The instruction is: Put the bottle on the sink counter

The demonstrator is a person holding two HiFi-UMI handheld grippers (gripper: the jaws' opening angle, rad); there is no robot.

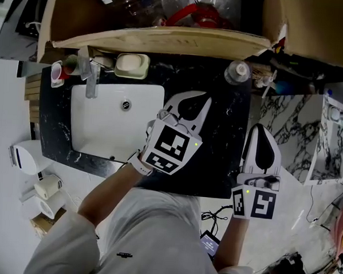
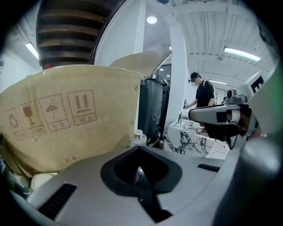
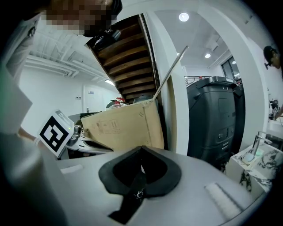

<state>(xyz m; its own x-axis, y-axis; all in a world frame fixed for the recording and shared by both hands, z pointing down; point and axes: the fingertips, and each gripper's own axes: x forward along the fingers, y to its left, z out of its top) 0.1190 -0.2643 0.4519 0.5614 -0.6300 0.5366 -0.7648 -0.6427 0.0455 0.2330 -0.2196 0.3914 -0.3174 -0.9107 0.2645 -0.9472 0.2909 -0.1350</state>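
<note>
The worktop point(image 1: 223, 143) was black stone with white veins, polished to a gloss. The basin point(image 1: 103, 130) sunk in it looked like smooth, glazed white ceramic, and the tap point(image 1: 92, 81) was bright metal. The bottle point(image 1: 237, 72) was clear plastic. The box point(image 1: 165, 40) behind was matt brown cardboard with rough cut edges. The left claw point(image 2: 139, 146) and the right claw point(image 3: 142, 147) had smooth, matt pale-grey plastic shells around dull black pads. The sleeve point(image 1: 69, 237) was pale, soft cloth. A slab point(image 1: 287, 125) alongside was glossy, white with dark veins.
</note>
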